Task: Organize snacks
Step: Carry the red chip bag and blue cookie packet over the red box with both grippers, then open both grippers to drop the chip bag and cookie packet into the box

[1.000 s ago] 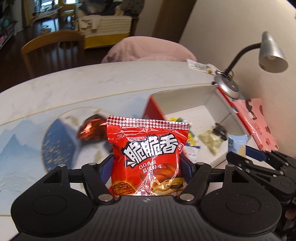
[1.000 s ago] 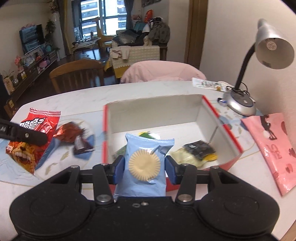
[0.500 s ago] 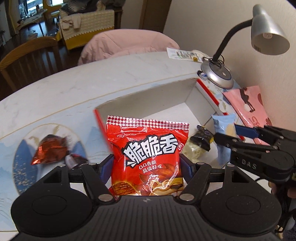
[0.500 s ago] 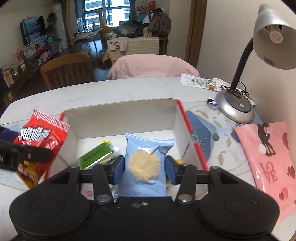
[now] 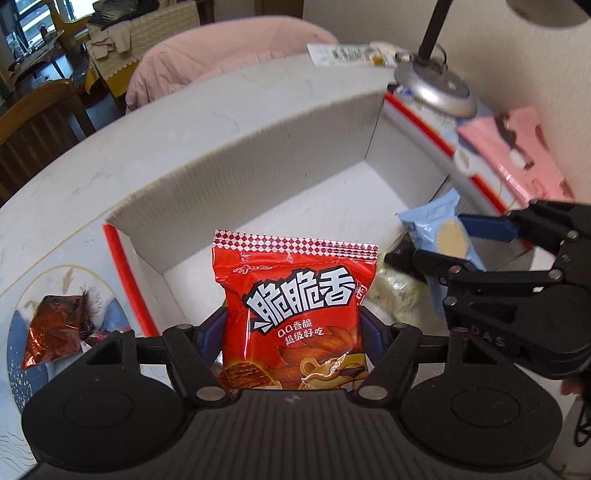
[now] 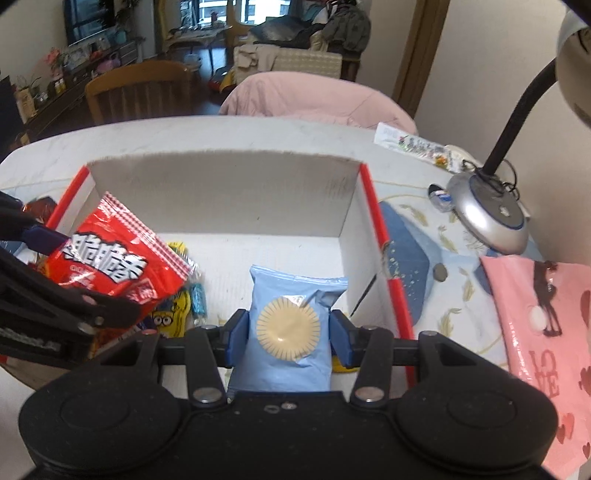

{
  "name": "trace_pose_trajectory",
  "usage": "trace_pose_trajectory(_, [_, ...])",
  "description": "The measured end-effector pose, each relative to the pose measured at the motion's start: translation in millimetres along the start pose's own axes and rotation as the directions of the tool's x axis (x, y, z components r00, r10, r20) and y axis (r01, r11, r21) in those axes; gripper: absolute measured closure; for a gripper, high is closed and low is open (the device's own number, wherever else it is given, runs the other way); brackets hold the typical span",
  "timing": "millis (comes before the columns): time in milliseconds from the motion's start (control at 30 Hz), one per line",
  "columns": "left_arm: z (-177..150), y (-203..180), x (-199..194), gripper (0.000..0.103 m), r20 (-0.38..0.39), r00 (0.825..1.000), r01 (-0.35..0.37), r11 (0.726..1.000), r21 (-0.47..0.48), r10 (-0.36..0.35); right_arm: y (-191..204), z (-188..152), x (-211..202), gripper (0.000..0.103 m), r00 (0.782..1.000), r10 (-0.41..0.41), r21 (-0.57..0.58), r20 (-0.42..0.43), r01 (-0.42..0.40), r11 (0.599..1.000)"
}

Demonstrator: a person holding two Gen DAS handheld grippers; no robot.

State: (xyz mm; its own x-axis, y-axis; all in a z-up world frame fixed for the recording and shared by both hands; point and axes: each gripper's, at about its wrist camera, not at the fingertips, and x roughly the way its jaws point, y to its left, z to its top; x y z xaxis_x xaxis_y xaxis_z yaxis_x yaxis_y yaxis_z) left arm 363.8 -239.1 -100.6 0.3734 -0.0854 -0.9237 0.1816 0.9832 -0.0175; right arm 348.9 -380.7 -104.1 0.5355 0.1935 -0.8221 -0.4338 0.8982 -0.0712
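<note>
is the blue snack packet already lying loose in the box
No, the blue snack packet is clamped in the right claw above the box.

We are in a lived-in home, at a dining table (image 6: 207,140) with a pale marbled top, open to a living room. A wooden chair (image 6: 140,92) stands at the far edge, and beside it a seat draped in a pink cover (image 6: 314,99). Beyond, we note a sofa heaped with clothes (image 6: 295,40), a television (image 6: 92,18) above a low shelf of ornaments (image 6: 74,70), and large windows looking onto apartment blocks. On the table sit a silver desk lamp (image 6: 491,218) and a pink gift bag printed with hearts (image 6: 546,332).
</note>
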Motion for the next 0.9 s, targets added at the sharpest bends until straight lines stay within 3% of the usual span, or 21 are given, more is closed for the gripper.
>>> trace_pose_trajectory(400, [-4, -7, 32, 0.031, -0.062, 0.997, -0.033, 0.998, 0.044, 0.036, -2, -4, 15, 0.056, 1.0, -0.005, 0.01, -0.021, 0.005, 1.0])
trace_pose_trajectory(567, [-3, -3, 35, 0.03, -0.073, 0.997, -0.012, 0.999, 0.033, 0.014, -5, -4, 16, 0.055, 1.0, -0.001, 0.032, -0.021, 0.001, 0.999])
trace_pose_trajectory(900, [-9, 4, 22, 0.03, -0.061, 0.998, 0.02, 1.0, 0.002, -0.02, -6, -6, -1, 0.041, 1.0, -0.008, 0.075, 0.002, 0.008, 0.997])
